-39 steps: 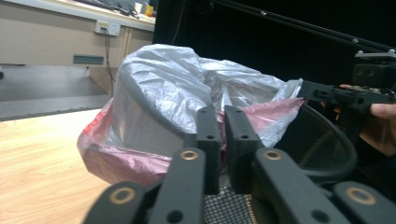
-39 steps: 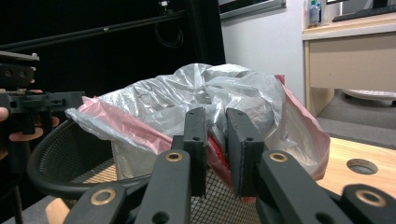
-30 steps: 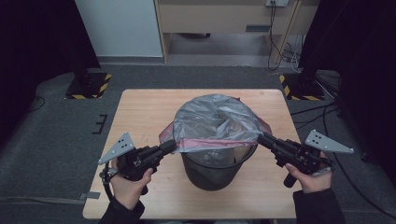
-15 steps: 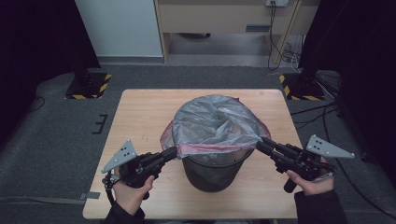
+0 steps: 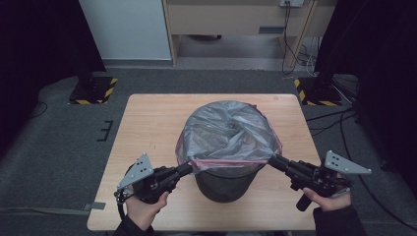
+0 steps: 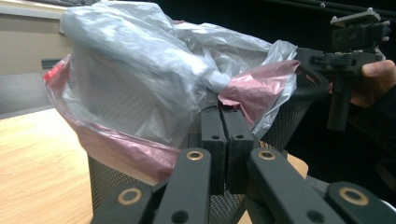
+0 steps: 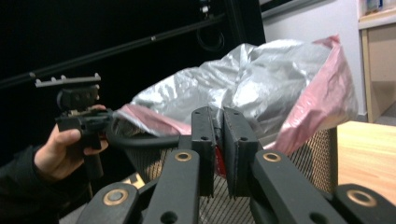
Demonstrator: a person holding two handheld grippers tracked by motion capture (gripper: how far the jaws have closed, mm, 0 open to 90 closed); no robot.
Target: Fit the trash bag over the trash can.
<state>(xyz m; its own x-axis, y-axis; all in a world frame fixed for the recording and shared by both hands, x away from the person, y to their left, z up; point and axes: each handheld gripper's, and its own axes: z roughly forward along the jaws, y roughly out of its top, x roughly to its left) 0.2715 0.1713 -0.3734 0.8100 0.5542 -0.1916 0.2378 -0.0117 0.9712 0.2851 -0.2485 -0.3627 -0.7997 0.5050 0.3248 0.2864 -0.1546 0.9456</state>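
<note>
A black mesh bin [image 5: 226, 184] stands on the wooden table [image 5: 147, 128], with a grey plastic bag [image 5: 228, 130] with a pink rim draped over its top. My left gripper [image 5: 189, 168] is shut on the rim at the bin's near left; in the left gripper view the jaws [image 6: 225, 112] pinch pink film of the bag [image 6: 135, 70]. My right gripper [image 5: 272, 160] holds the rim at the near right. Its jaws [image 7: 218, 116] have just been closing with the bag's [image 7: 252, 88] edge between them. The pink edge runs taut between both grippers.
The table's near edge lies just below my hands. Bare wood surrounds the bin on the left and far side. Beyond the table are a grey floor, stands with yellow-black striped feet [image 5: 93, 91] and a wooden cabinet [image 5: 236, 19].
Both grippers have drawn slightly toward me and lower with the bag's rim. The pink edge now stretches straighter across the bin's near side.
</note>
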